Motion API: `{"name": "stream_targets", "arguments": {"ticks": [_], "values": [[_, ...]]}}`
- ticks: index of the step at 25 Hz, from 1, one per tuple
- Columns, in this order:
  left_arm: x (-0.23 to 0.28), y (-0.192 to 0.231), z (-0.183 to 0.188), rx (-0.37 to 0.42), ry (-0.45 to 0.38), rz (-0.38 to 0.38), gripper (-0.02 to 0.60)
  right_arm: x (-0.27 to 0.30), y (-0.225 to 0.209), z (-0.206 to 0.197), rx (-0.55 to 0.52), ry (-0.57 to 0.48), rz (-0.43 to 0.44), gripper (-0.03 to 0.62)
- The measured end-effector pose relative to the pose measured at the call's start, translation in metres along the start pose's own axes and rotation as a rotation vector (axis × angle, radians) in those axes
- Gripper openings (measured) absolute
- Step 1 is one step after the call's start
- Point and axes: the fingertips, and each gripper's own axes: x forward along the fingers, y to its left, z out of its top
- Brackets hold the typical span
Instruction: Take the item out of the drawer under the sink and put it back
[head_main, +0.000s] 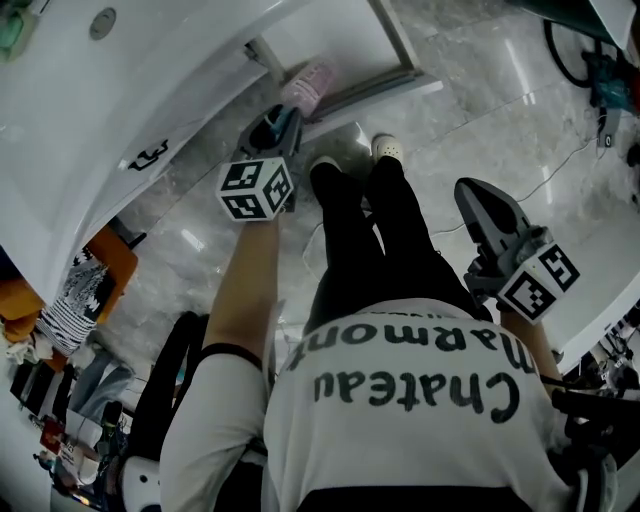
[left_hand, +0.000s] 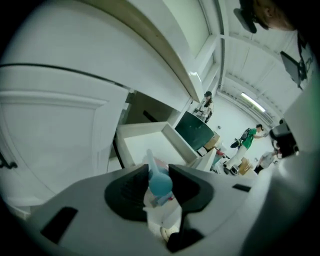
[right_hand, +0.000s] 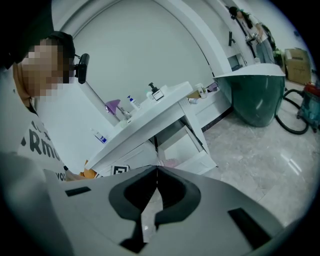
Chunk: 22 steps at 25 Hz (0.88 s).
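A soft pink-and-white plastic packet with a teal, bulb-shaped top (left_hand: 160, 182) and a thin teal stem pointing up sits clamped between the jaws of the left gripper (left_hand: 159, 172). From the head view, the packet (head_main: 308, 82) is off the floor, close to the front corner of the drawer. The white rectangular drawer (head_main: 335, 35) under the pale sink counter stands pulled well out, its shallow pale interior (left_hand: 145, 142) facing up and its front panel (right_hand: 197, 160) out over the grey marble floor.
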Motion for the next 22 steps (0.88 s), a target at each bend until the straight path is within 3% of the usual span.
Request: {"name": "stream_targets", "arguments": {"ticks": [13, 22], "values": [[0.010, -0.003, 0.042, 0.143, -0.064, 0.127, 0.126, -0.015, -0.010, -0.009, 0.043, -0.015, 0.004, 0.011], [0.014, -0.018, 0.053, 0.233, -0.103, 0.126, 0.115, -0.026, -0.017, -0.016, 0.072, -0.024, -0.006, 0.011]]}}
